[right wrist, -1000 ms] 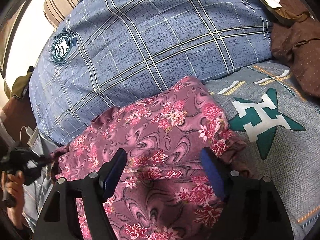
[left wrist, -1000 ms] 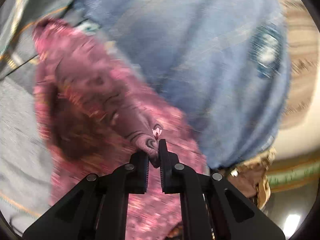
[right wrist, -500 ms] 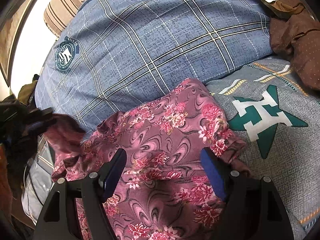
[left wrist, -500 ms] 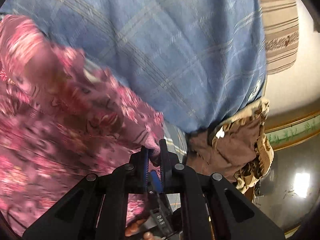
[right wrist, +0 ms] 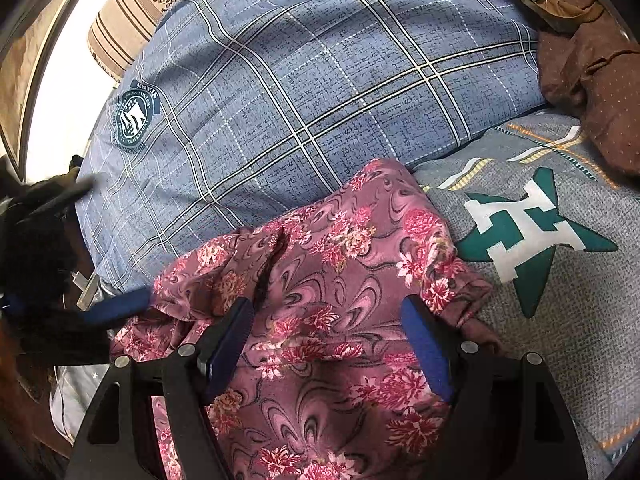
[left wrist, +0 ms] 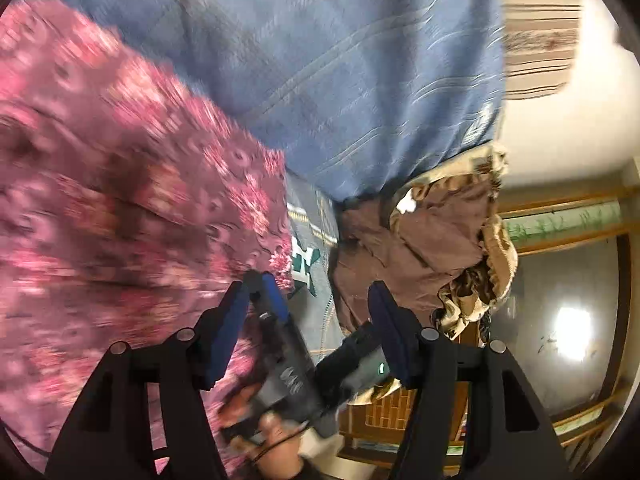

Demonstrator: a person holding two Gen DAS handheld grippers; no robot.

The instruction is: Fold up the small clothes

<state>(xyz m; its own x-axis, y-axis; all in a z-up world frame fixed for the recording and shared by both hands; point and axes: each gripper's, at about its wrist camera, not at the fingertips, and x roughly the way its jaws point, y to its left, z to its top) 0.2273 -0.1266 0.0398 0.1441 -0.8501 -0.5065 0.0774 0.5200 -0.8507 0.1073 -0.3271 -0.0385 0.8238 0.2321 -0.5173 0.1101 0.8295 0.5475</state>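
A maroon garment with pink flowers [right wrist: 340,280] lies folded on the grey bedspread [right wrist: 560,340], against a blue plaid pillow [right wrist: 300,100]. My right gripper [right wrist: 328,320] is open and hovers just above the garment's middle. My left gripper [left wrist: 308,300] is open and empty, beside the garment [left wrist: 120,200], which fills the left of its blurred view. The left gripper also shows at the left edge of the right wrist view [right wrist: 100,280], next to the garment's left fold. The right gripper shows between the left gripper's fingers [left wrist: 280,320].
A brown dotted cloth [right wrist: 592,80] is heaped at the far right of the bed, also in the left wrist view [left wrist: 420,248]. A striped cushion [right wrist: 132,28] stands behind the pillow. A green star print [right wrist: 532,232] marks the bedspread right of the garment.
My left gripper has let go of the garment's edge and opened wide. The raised flap now lies down on the garment. My right gripper has stayed open over it.
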